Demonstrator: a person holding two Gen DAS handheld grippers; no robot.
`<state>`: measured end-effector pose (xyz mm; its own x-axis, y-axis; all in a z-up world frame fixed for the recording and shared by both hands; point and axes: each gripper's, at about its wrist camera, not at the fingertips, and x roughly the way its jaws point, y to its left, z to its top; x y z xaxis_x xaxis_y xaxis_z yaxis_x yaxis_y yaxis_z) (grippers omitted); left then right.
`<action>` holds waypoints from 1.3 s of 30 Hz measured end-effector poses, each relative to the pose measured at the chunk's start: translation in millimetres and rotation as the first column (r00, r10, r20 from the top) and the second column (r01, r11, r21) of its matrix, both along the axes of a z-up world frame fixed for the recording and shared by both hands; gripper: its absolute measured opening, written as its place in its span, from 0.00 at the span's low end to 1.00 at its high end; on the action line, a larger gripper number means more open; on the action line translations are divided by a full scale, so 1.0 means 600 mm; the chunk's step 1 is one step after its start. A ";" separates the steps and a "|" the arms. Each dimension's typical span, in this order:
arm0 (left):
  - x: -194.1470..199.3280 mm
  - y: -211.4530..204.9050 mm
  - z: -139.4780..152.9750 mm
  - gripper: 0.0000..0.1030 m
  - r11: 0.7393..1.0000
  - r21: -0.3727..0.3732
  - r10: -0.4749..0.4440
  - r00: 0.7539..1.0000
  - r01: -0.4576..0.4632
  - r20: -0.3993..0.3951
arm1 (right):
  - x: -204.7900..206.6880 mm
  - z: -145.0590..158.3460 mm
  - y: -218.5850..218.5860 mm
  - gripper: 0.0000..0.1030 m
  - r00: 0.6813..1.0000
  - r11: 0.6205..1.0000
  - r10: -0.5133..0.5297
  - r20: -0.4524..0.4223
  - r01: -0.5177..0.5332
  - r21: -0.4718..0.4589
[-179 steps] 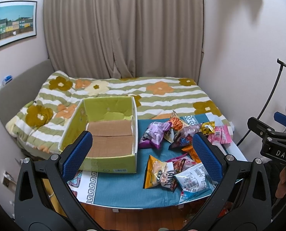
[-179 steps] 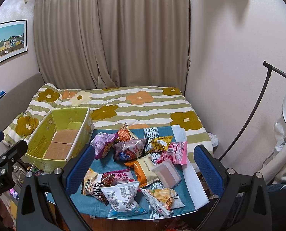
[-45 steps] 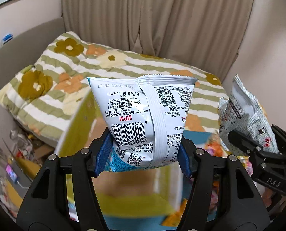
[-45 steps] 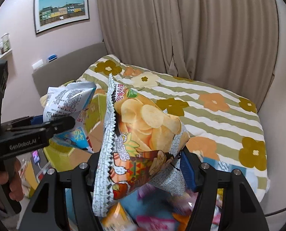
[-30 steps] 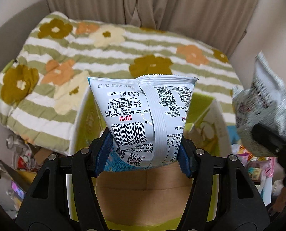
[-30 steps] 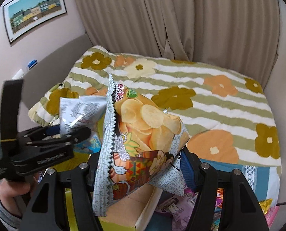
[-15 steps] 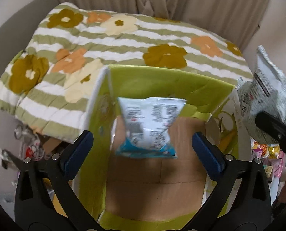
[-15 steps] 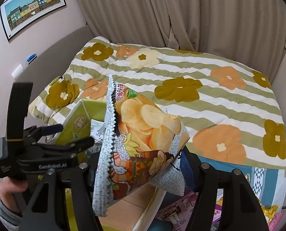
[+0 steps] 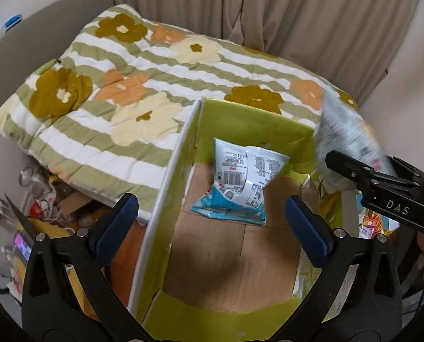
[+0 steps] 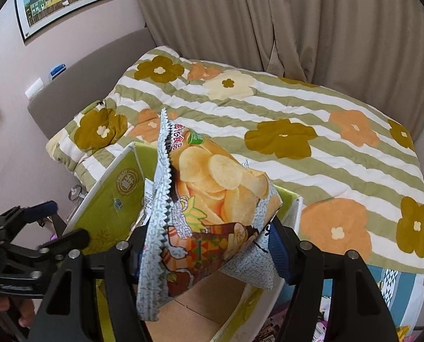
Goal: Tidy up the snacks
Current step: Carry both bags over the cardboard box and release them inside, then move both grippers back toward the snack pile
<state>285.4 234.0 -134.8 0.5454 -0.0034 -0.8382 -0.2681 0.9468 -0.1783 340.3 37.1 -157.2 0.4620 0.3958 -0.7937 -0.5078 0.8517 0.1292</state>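
My right tongs (image 10: 209, 245) clench the light, puffy, crinkly chip bag (image 10: 209, 199) low across its belly, mid-frame above the box (image 10: 117, 188), while my left tongs (image 9: 210, 222) hang released.

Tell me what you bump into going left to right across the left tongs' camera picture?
Flowery blanket → green box's left wall → white and blue snack bag lying in the box → chip bag held by the right tongs.
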 end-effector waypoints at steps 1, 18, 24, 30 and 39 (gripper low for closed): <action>-0.003 0.003 0.001 0.99 1.000 -0.012 0.004 1.000 -0.004 -0.004 | -0.001 -0.002 0.000 0.77 1.000 1.000 -0.015 0.005 0.015 0.001; -0.044 0.025 0.017 0.99 0.998 -0.057 -0.016 0.999 0.019 0.050 | -0.060 0.029 -0.009 1.00 0.991 0.995 -0.101 0.087 0.102 -0.008; -0.068 0.000 0.072 0.99 0.999 -0.013 -0.039 0.993 0.041 0.112 | -0.095 0.075 -0.031 1.00 0.984 0.992 -0.129 0.123 0.127 0.024; -0.121 -0.069 0.141 0.99 0.997 0.055 -0.061 0.979 0.051 0.192 | -0.150 0.131 -0.083 1.00 0.972 0.989 -0.148 0.182 0.144 0.034; -0.230 -0.201 0.176 0.99 0.998 0.035 -0.053 0.963 0.046 0.265 | -0.255 0.176 -0.227 1.00 0.956 0.978 -0.199 0.216 0.181 0.100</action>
<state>147.3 113.6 -28.9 0.7485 -0.0147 -0.6630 -0.1671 0.9633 -0.2100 187.5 -99.1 -51.3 0.6968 0.3402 -0.6314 -0.3613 0.9270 0.1008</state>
